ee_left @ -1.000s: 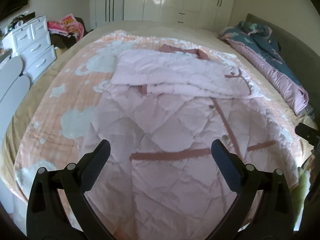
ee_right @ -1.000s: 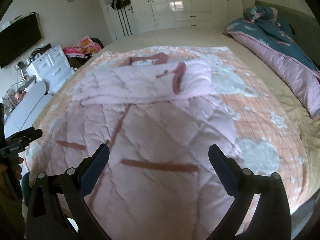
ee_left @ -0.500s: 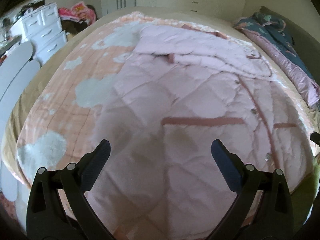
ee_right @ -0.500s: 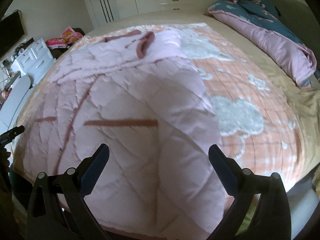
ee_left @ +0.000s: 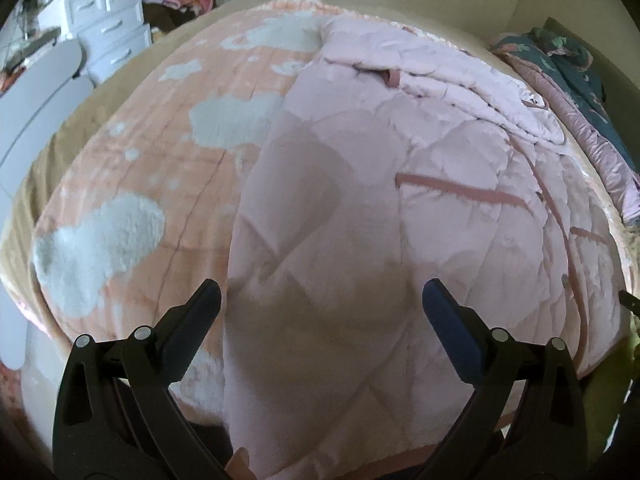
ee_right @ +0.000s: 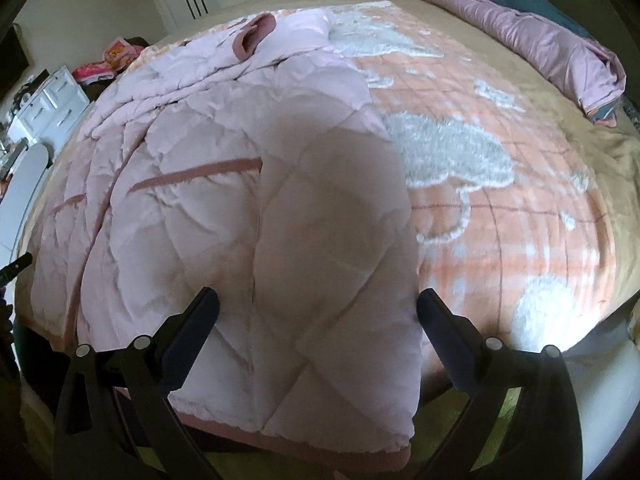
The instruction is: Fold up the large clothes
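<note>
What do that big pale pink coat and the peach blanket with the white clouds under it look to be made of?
The pink coat looks like a padded, quilted garment with a smooth, faintly shiny woven shell: stitched diamond panels puff up between seams, and darker pink trim strips cross it. The filling cannot be told. The peach blanket looks like soft plush fleece, matte and fuzzy, with white cloud patches whose pile stands visibly thicker.

Pale pink quilted coat [ee_left: 360, 184] with darker pink trim strips lies spread flat on my bed, hem hanging over the near edge. Sleeves are folded across its far upper part; one dark-lined cuff faces up.
</note>
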The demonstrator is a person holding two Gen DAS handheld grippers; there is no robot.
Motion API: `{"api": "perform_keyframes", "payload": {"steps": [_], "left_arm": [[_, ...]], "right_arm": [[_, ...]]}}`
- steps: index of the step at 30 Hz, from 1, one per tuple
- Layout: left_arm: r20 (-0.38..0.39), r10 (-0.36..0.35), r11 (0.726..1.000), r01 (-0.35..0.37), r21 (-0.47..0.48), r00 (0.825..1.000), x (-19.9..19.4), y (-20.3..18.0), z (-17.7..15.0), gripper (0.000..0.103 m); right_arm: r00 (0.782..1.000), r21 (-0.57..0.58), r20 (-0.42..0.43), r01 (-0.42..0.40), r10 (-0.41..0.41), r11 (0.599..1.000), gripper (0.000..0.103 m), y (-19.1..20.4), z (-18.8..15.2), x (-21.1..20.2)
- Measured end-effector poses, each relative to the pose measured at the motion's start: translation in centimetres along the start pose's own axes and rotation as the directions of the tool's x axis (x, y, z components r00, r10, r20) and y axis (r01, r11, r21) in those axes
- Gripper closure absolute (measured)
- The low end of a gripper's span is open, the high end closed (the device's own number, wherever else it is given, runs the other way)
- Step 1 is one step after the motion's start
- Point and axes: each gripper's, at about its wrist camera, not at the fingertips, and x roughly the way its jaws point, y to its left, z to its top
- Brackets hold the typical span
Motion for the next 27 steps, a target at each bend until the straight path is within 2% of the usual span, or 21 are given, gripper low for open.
{"api": "perform_keyframes", "payload": {"steps": [5,13,18,25,26,27], "left_arm": [[-0.041,-0.094,0.994,0.092,-0.056,0.995,0.4,1.2,-1.2,0.008],[-0.047,-0.151,0.986,0.147,-0.076,0.987,-0.2,1.8,-2.5,0.008],[-0.059,-0.216,0.973,0.21,-0.097,0.975,-0.7,1.7,-3.5,0.008],[-0.084,-0.259,0.963,0.25,-0.105,0.962,-1.1,1.6,-4.9,0.008],[-0.09,-0.264,0.961,0.254,-0.107,0.96,-1.1,1.6,-5.0,0.008],[-0.092,-0.266,0.961,0.256,-0.109,0.96,-1.0,1.6,-5.1,0.008]], "right_arm": [[1.0,-0.011,-0.017,-0.014,0.014,1.0,0.004,-0.2,-0.5,-0.2],[0.993,0.035,-0.079,-0.084,0.086,0.996,0.004,-1.4,-2.2,0.1],[0.987,0.055,-0.099,-0.124,0.129,0.991,0.004,-1.3,-3.1,0.3],[0.983,0.016,-0.119,-0.139,0.139,0.99,0.004,-0.2,-3.5,1.0],[0.984,0.013,-0.115,-0.138,0.139,0.99,0.006,-0.1,-3.6,0.9],[0.983,0.013,-0.111,-0.148,0.148,0.989,0.015,0.0,-3.6,0.8]]}}
